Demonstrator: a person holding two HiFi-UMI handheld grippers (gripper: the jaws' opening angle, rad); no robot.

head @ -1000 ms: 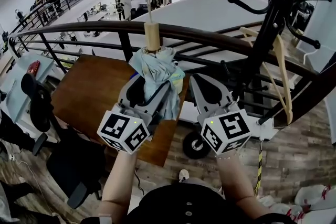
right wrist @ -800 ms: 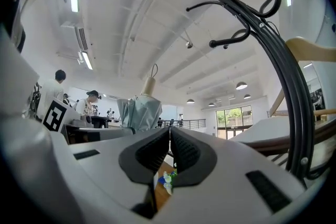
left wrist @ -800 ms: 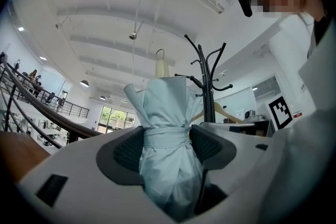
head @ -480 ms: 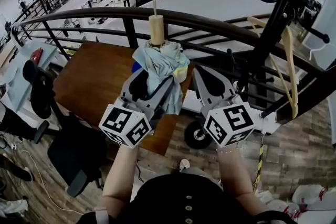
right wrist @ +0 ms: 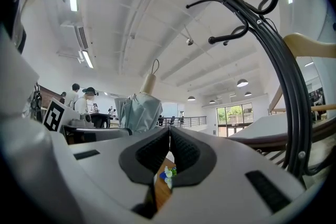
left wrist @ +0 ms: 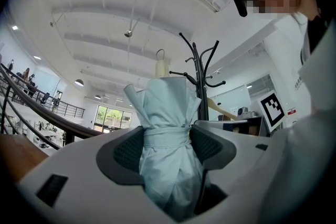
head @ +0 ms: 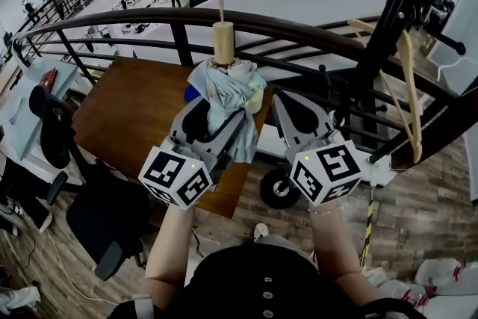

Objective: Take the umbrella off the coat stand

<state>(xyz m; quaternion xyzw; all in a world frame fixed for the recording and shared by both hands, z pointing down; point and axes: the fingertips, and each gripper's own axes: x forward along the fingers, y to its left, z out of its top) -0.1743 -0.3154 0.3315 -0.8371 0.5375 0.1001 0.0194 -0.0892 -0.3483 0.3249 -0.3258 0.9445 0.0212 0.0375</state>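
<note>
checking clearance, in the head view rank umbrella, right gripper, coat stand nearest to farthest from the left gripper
1. umbrella, held in the tongs of the left gripper
2. right gripper, beside it, rightward
3. coat stand, far right

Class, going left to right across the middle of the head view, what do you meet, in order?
chair → table → umbrella → right tongs → coat stand
</note>
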